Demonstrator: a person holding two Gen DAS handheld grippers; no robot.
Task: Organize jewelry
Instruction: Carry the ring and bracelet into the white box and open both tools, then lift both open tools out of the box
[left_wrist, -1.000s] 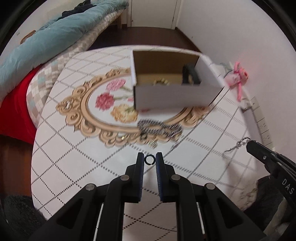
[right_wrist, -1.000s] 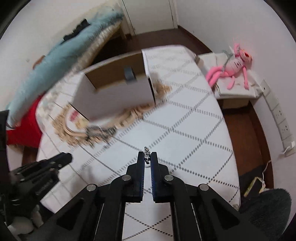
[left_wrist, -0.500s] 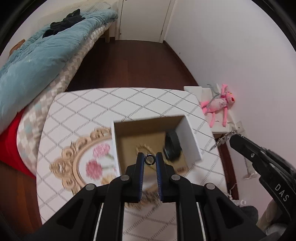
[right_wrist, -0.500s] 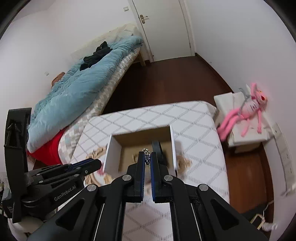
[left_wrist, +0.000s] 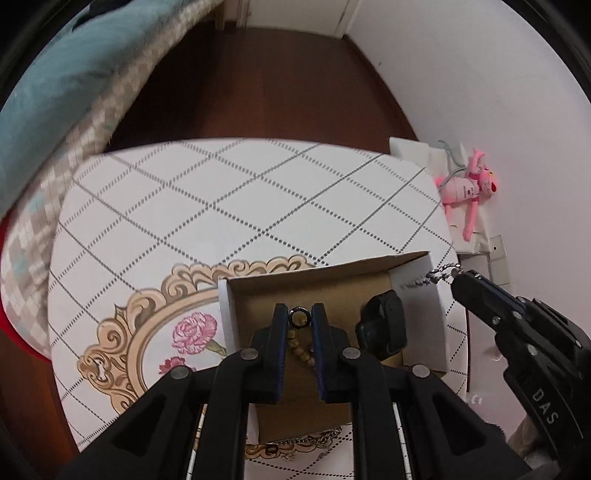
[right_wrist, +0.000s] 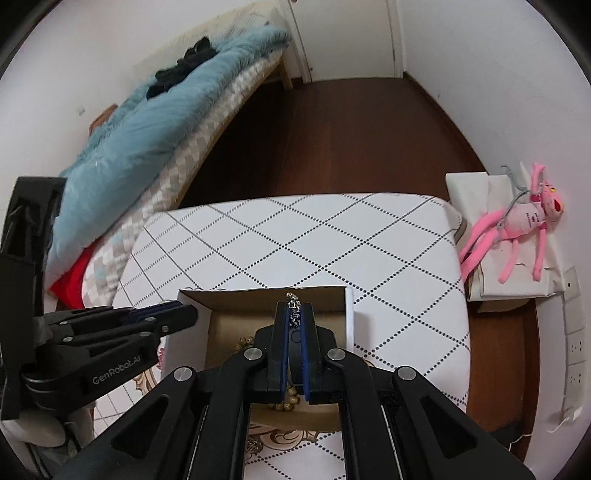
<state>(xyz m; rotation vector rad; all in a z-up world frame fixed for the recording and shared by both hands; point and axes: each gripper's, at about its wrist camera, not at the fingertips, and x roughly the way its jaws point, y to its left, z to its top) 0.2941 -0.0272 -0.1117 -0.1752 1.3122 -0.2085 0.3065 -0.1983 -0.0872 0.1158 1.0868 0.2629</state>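
black ring (left_wrist: 298, 317) in left claw (left_wrist: 298, 318), prob over box (left_wrist: 421, 273).

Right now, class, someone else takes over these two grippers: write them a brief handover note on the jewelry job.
Left gripper: shut on a small dark ring, over the open cardboard box.
Right gripper: shut on a silver chain, also over the box.
In the box: a wooden bead bracelet and a black item.
Done: both pieces carried to the box.
Left: release both, then collect the chain lying on the tablecloth beside the box.
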